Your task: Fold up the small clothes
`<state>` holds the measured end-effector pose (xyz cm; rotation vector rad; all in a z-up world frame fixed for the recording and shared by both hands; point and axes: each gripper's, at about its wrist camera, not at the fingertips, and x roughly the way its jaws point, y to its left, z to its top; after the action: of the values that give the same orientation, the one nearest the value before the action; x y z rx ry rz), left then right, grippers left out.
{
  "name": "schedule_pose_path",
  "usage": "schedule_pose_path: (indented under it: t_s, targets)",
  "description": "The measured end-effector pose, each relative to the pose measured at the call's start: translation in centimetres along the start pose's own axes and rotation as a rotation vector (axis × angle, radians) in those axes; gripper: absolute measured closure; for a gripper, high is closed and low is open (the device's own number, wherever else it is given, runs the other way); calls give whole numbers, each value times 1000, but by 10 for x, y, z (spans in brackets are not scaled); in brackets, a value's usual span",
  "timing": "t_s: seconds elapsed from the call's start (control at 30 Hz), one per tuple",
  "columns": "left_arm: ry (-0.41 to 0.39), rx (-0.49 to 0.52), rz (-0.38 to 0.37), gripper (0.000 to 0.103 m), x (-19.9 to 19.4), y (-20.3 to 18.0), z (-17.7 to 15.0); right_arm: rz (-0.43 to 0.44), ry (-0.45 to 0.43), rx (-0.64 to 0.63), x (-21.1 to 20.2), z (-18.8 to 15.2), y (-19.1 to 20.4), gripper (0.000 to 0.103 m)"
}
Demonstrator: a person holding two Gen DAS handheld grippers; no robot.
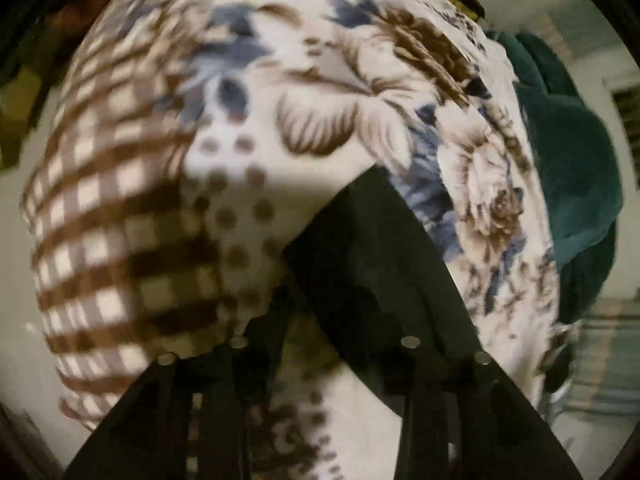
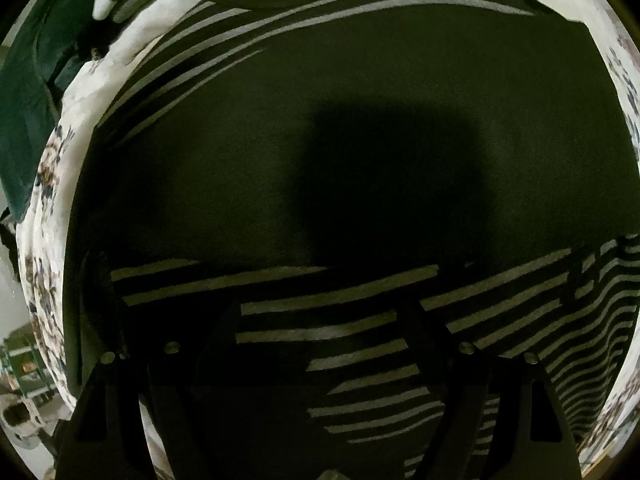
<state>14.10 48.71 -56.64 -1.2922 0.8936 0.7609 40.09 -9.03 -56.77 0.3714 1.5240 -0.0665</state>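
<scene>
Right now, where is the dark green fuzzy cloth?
In the left wrist view the dark green fuzzy cloth bunches at the right edge, beside the flowered white blanket. In the right wrist view it sits at the upper left.

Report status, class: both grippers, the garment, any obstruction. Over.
Left gripper on a dark garment flap, grip unclear. Right gripper over striped dark garment, jaws apart. Floral blanket beneath. No obstruction visible.

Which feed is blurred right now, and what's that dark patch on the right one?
Left wrist view: motion-smeared across the patterned blanket, edges soft, fisheye bending. Right wrist view: sharp but dim; the patch is a shadow on the dark striped garment, stripes still crisp.
</scene>
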Motion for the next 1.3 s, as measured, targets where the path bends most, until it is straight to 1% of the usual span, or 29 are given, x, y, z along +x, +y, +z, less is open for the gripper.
schedule_pose_path:
  t_s: [0.03, 0.07, 0.1, 0.17, 0.23, 0.27, 0.33, 0.37, 0.4, 0.43, 0.47, 0.5, 0.53, 0.57, 0.6, 0.67, 0.7, 0.73, 0.8, 0.87, 0.93, 0.97, 1.0, 1.07, 1.1, 1.17, 1.2, 1.27, 1.3]
  targets:
    - [4, -10, -22, 53, 1, 2, -5, -3, -1, -8, 1, 1, 1, 21]
    - [9, -18, -50, 44, 2, 2, -9, -8, -3, -14, 0, 1, 1, 21]
    - [13, -20, -64, 38, 4, 2, -12, -14, -6, -18, 0, 1, 0, 21]
    - [24, -19, -73, 35, 13, -4, -13, -19, -6, -9, 2, 2, 3, 21]
    - [22, -23, -51, 35, 27, -11, -6, -18, -7, 15, 0, 2, -2, 21]
    - [0, -24, -43, 36, 29, -11, -2, -16, -11, 25, -1, 2, -3, 21]
    - [-75, -16, -26, 38, 31, -19, 3, -18, -19, 33, -4, 0, -5, 21]
    - [-112, 5, -8, 56, 28, -25, 4, -27, -23, 32, -6, 1, -7, 21]
    - [-143, 48, 31, 94, 25, -35, 7, -42, -28, 28, -7, 2, -7, 21]
    - [-152, 96, 56, 97, 23, -45, 9, -91, -46, 13, -11, 3, -8, 21]
    - [-167, 119, 61, 97, 21, -51, 9, -130, -60, 0, -12, 7, -5, 21]
    - [-197, 149, 71, 97, 14, -60, 8, -200, -91, -19, -16, 10, -6, 20]
    - [-213, 177, 83, 97, 11, -67, 7, -250, -118, -29, -20, 14, -6, 13]
    - [-228, 212, 96, 97, 8, -75, 6, -275, -136, -32, -21, 17, -7, 9]
    - [-253, 257, 117, 97, 2, -87, 2, -295, -152, -37, -23, 23, -10, 5]
    - [-279, 329, 128, 97, -7, -105, -6, -299, -150, -50, -23, 31, -13, 5]
    - [-294, 376, 140, 97, -12, -118, -14, -297, -145, -56, -15, 44, 0, 5]
    - [-304, 415, 145, 97, -17, -129, -21, -283, -140, -59, -15, 49, -4, 5]
    - [-332, 523, 153, 97, -27, -160, -46, -239, -133, -56, 1, 70, 18, 5]
    - [-345, 610, 153, 97, -34, -187, -74, -189, -129, -55, -3, 71, 4, 5]
    - [-342, 697, 131, 97, -40, -221, -114, -116, -119, -54, -10, 71, -14, 5]
    - [-337, 736, 117, 97, -41, -236, -135, -96, -116, -53, -13, 71, -24, 5]
    - [-326, 787, 90, 97, -44, -257, -166, -80, -110, -54, -16, 71, -35, 5]
    - [-299, 858, 52, 97, -43, -286, -214, -65, -94, -51, -22, 70, -60, 5]
    - [-263, 903, 15, 97, -40, -305, -251, -58, -89, -43, -26, 69, -74, 5]
    - [-212, 966, -29, 97, -36, -329, -305, -40, -76, -28, -34, 71, -103, 5]
    - [-172, 1009, -65, 97, -33, -344, -345, -35, -70, -20, -38, 70, -119, 5]
    - [-109, 1064, -117, 97, -27, -365, -404, -19, -56, -7, -45, 70, -147, 5]
    - [-85, 1087, -132, 97, -24, -372, -429, -11, -51, -1, -49, 72, -161, 5]
